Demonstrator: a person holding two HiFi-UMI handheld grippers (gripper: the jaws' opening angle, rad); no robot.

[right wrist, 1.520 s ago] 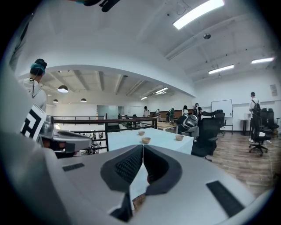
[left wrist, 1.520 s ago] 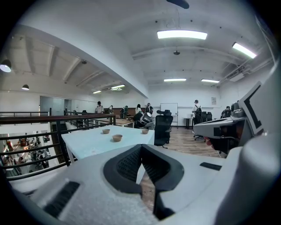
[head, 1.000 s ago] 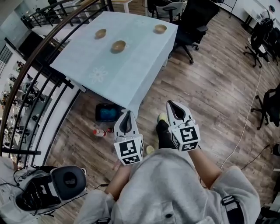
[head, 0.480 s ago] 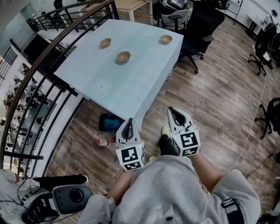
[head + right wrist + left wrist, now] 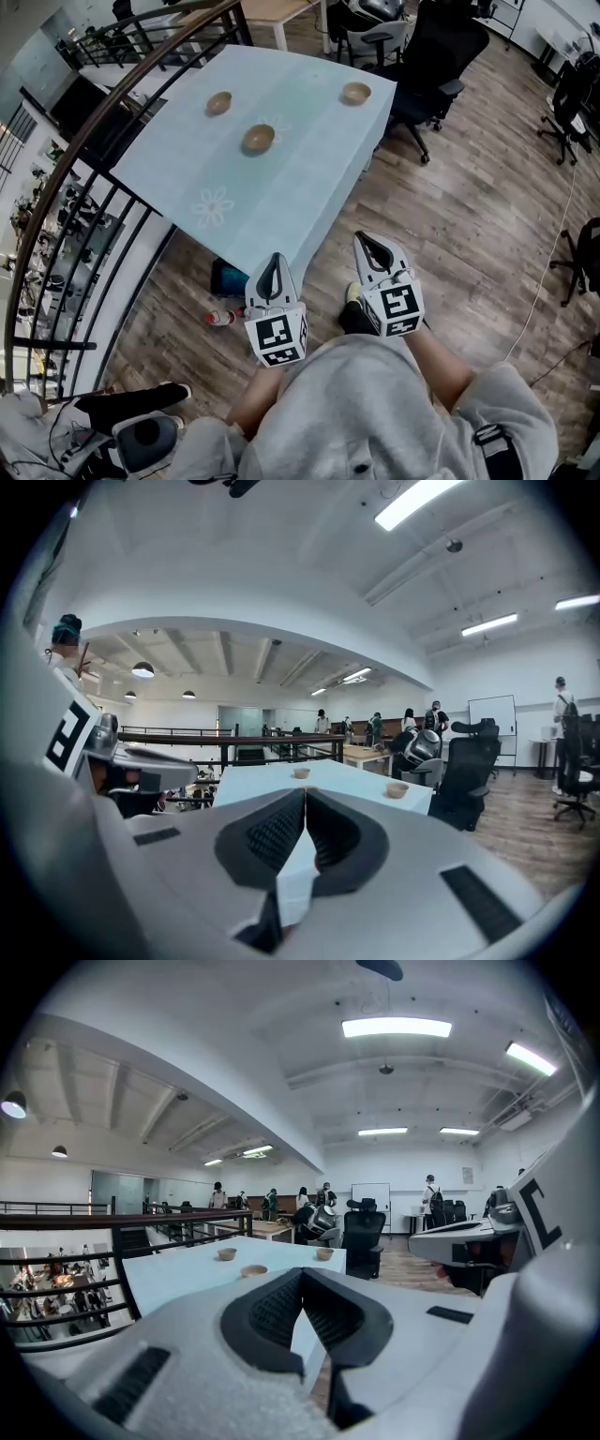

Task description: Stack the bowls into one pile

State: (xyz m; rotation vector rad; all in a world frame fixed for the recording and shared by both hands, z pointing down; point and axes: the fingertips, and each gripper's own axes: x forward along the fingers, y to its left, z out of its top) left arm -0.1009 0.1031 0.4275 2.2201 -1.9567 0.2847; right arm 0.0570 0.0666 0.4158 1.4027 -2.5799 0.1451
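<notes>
Railing: a dark railing (image 5: 67, 159) with a curved handrail runs along the table's left side.
Left bowl: a small wooden bowl (image 5: 218, 103) sits upright on the cloth near the far left of the tabletop, alone, nothing stacked in it.
Floor items: a bottle (image 5: 220, 318) lies on the wood floor just beside a blue object (image 5: 230, 277) that is under the table's near corner.
Middle bowl: a second bowl (image 5: 259, 139) stands nearer the person, apart from the other two.
Left gripper: the left gripper (image 5: 276, 258) is held low in front of the person, short of the table's near corner and pointing toward it; its jaws are closed tip to tip with nothing between them.
Table: the table (image 5: 309, 150) is covered by a pale blue cloth with a flower print.
Right bowl: the third bowl (image 5: 355, 93) sits by the far right corner, well apart from the others.
Right gripper: the right gripper (image 5: 361, 236) is over the floor off the table's right side, level with the left one; its jaws are pressed together and empty.
Chair: a black office chair (image 5: 431, 56) stands just beyond the table's right edge.
</notes>
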